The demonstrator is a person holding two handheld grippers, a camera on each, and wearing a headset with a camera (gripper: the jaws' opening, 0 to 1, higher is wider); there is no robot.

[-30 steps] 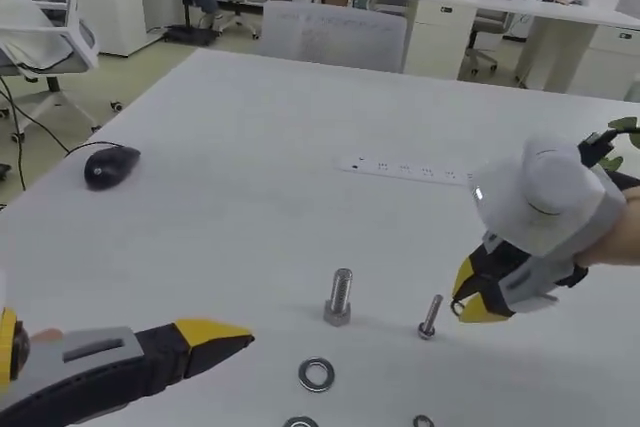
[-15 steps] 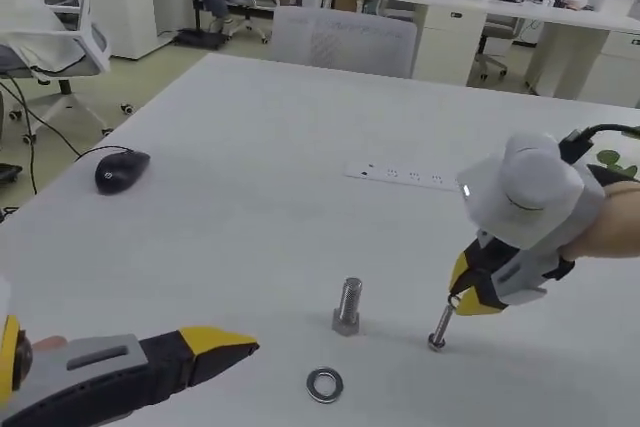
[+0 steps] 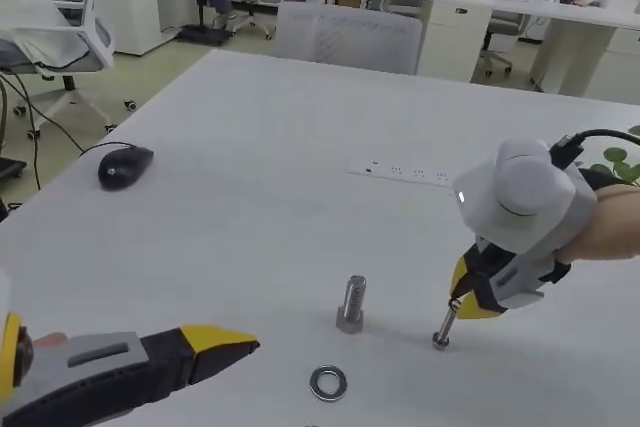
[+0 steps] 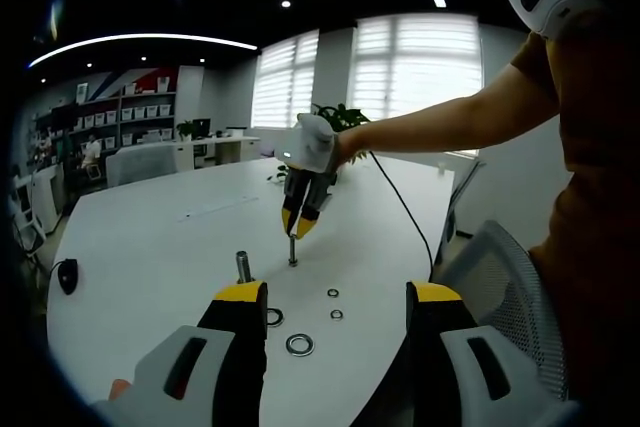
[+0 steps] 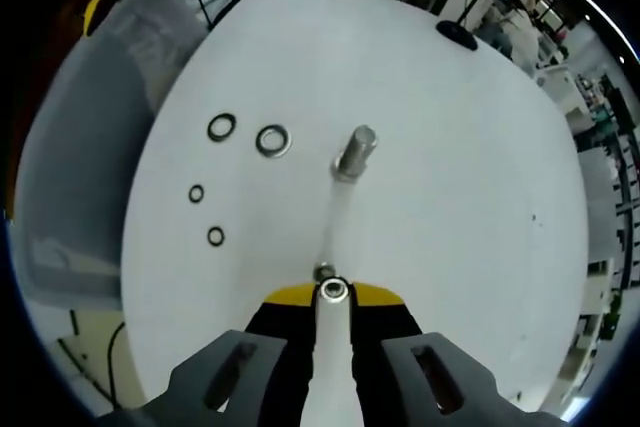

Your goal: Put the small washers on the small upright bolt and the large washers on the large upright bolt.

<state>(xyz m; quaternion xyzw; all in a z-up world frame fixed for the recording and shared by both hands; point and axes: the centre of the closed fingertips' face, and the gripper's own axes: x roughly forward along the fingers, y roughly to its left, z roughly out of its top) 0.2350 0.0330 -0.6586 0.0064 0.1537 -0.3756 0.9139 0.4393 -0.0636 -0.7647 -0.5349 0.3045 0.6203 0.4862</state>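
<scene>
- Head view, far left: we find a mouse (image 3: 125,165) on the white table (image 3: 250,197), well apart from the hardware.
- Left gripper (image 3: 225,345): it hovers low over the table's near left side and holds nothing. In the left gripper view (image 4: 338,297) we read its jaws as spread wide.
- Large washer (image 3: 328,383): it lies flat on the table, just in front of the large bolt.
- Large bolt (image 3: 351,305): it stands upright on its head, between the left gripper and the small bolt.
- Power strip (image 3: 405,171): it lies farther back on the table, well behind both bolts.
- Small bolt (image 3: 443,327): it stands on its head near the large bolt, on its right, and leans slightly toward the right gripper.
- Right gripper (image 3: 465,305): its jaws are closed narrow on a small washer (image 5: 333,290), held at the small bolt's top end. We cannot tell whether the ring is over the thread.
- Right gripper view: two loose small washers (image 5: 196,193) lie flat near two large washers (image 5: 272,140).
</scene>
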